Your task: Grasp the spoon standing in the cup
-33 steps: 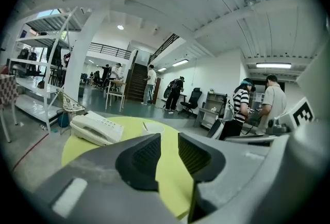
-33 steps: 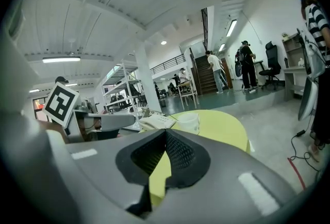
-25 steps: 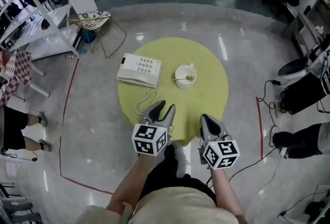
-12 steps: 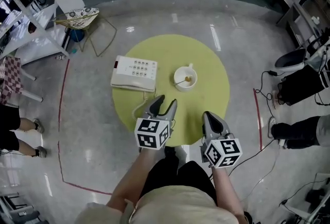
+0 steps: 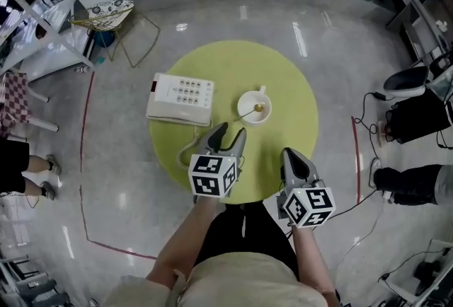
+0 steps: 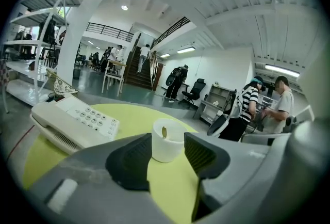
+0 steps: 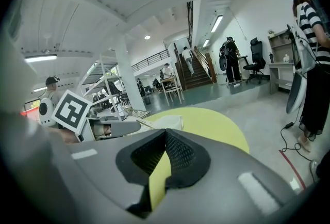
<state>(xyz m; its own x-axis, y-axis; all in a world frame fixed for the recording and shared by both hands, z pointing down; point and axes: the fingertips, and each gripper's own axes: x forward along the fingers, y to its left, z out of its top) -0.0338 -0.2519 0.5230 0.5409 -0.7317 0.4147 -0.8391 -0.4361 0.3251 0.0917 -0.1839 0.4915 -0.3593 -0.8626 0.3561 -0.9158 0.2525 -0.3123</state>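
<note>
**Left gripper** (image 6: 167,152): jaws apart and opening. No pad presses on anything. The gap frames the cup (image 6: 168,141), which stands farther out on the bench, clear of both jaws.

**Right gripper** (image 7: 165,138): jaws together at the tips, with nothing between them. Only the bench surface shows through the slit below the tips.

**Position of grippers:** in the head view both are held over the near edge of the bench (image 5: 287,79), left gripper ahead of the right. The left jaws point toward the cup.

**Task item:** the spoon (image 5: 252,110) stands in the white cup near the middle of the round yellow-green bench. Its handle leans over the rim toward the near left. In the left gripper view one end rises just above the rim.

**Other items:** a white desk telephone (image 5: 180,97) lies just left of the cup, apart from it. Its coiled cord (image 5: 185,151) runs toward the near edge, beside the left gripper.

**Surroundings:** grey polished floor (image 5: 120,157) with a red line (image 5: 83,150) marked around the bench.
</note>
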